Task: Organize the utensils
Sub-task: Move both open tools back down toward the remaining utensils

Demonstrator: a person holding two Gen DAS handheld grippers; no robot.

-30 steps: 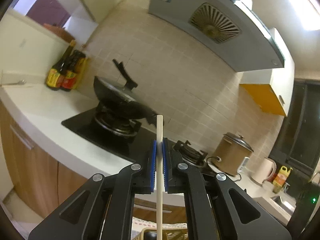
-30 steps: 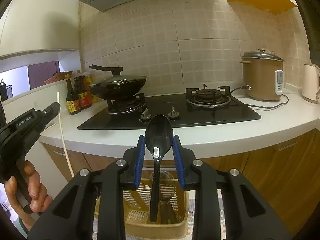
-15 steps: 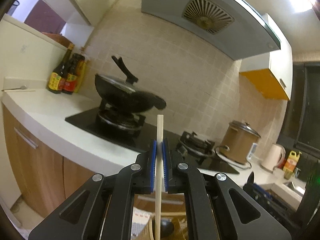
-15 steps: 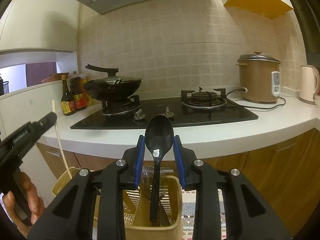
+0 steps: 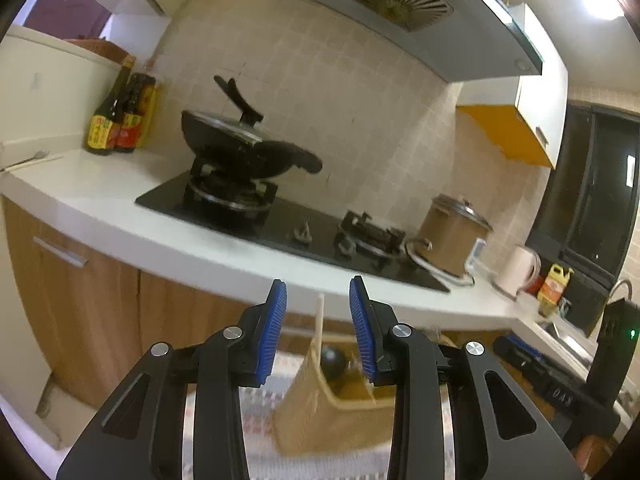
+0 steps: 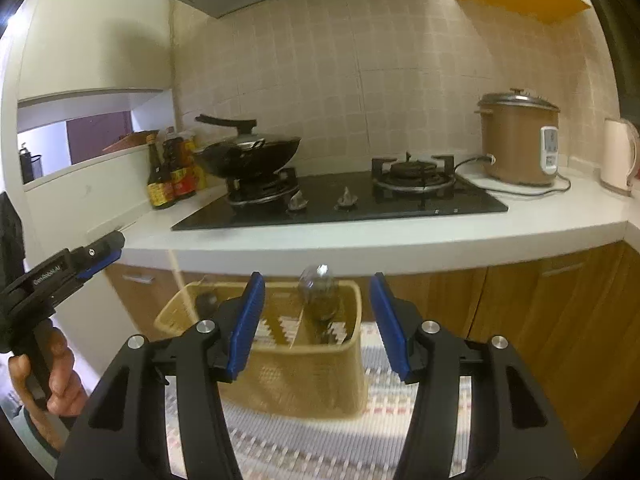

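A yellow utensil basket (image 6: 296,360) stands on a patterned mat below the counter; it also shows in the left wrist view (image 5: 332,412). A pale chopstick (image 5: 318,332) stands in its left part, blurred in the right wrist view (image 6: 182,292). A black spoon (image 6: 320,296) stands in the middle compartment, and another dark spoon head (image 5: 334,358) shows in the left part. My left gripper (image 5: 318,320) is open and empty above the basket. My right gripper (image 6: 316,320) is open and empty in front of the basket. The left gripper (image 6: 100,254) shows in the right wrist view.
A white counter (image 6: 360,240) holds a black hob with a wok (image 6: 248,156), sauce bottles (image 6: 172,176), a rice cooker (image 6: 518,140) and a kettle (image 6: 618,156). Wooden cabinets (image 6: 540,300) stand behind the basket. A fork and a chopstick (image 5: 28,160) lie at the counter's left end.
Both grippers opened. The chopstick left my left gripper and the black spoon left my right gripper; both now stand in the basket.
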